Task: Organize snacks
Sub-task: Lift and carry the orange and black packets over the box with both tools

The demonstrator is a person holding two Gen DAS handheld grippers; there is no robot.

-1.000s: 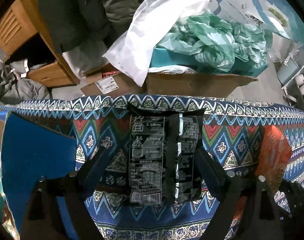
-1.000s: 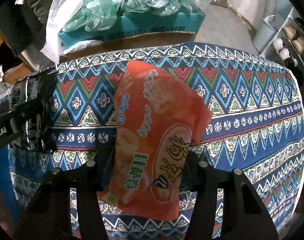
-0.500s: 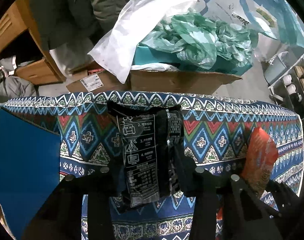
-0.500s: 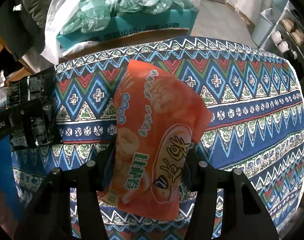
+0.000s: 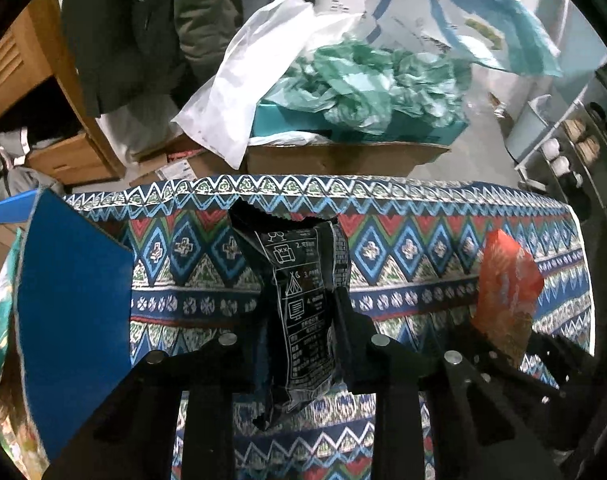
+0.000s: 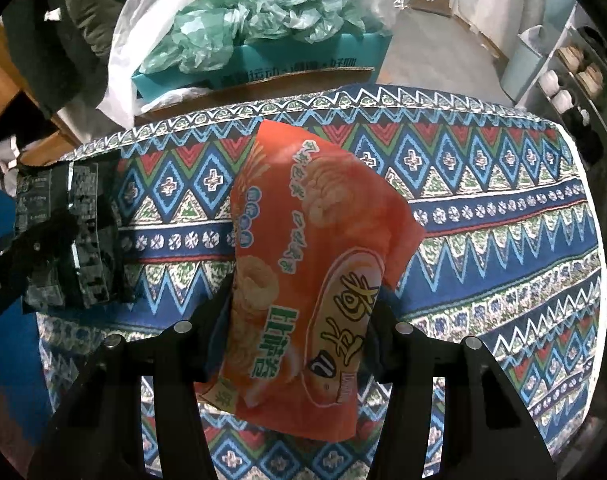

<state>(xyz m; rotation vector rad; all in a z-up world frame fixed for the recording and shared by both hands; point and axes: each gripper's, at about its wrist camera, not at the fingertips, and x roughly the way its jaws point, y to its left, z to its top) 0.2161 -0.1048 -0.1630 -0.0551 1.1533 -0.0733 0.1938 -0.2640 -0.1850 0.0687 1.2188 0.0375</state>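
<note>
ok so the left gripper [image 5: 299, 320] was wide open a second ago, now it's pinching the black snack packet [image 5: 303, 304] tight; right gripper [image 6: 299, 312] is clamping the orange chip bag [image 6: 307, 280], both lifting off the patterned cloth [image 6: 503, 208], blue box [image 5: 75, 320] waiting at 9 o'clock

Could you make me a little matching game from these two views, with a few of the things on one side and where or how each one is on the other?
Things:
1. black packet
2. orange snack bag
3. green plastic wrap
4. patterned cloth

States:
A. heaped on the teal box beyond the table
B. squeezed in the left gripper
C. spread over the table
D. clamped in the right gripper

Pairs: 1-B, 2-D, 3-A, 4-C
</note>
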